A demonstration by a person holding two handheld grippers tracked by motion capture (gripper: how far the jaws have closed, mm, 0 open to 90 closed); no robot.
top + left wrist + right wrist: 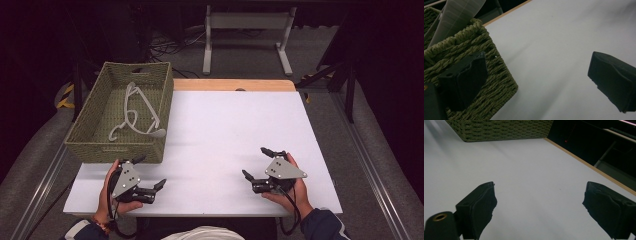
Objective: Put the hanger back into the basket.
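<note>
tabletop (225,125): white, bare in the middle | basket (95,135): green wicker, at your far-left corner | glasses (135,112): clear, lying inside basket | left gripper (148,175): jaws apart, empty, just beside basket's near wall | right gripper (255,162): jaws apart, empty, near your right edge

A woven basket (120,150) blocks the worktop's (225,130) far-left corner, just beside the left gripper (149,172). From there to the right edge the white surface lies open.
</note>
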